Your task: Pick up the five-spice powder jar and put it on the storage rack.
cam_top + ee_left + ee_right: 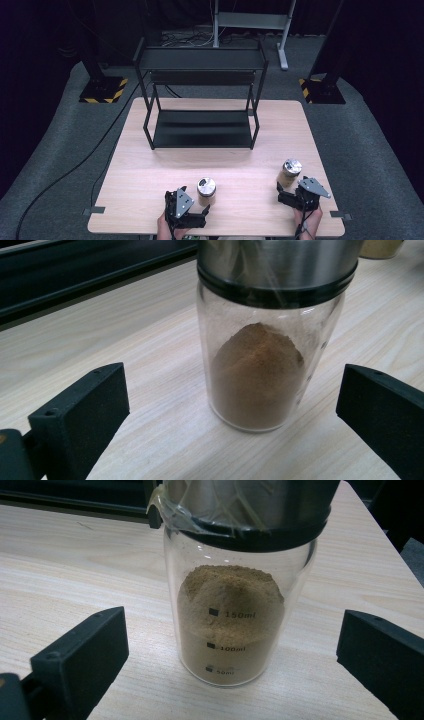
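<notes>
Glass jars (265, 360) (235, 615) stand near the table's front edge (220, 233), each between a gripper's wide-open jaws, untouched.

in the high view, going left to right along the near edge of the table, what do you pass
Left gripper → jar of brown powder → jar of tan powder → right gripper. The black shelf rack stands farther back, so it is not part of this row.
</notes>
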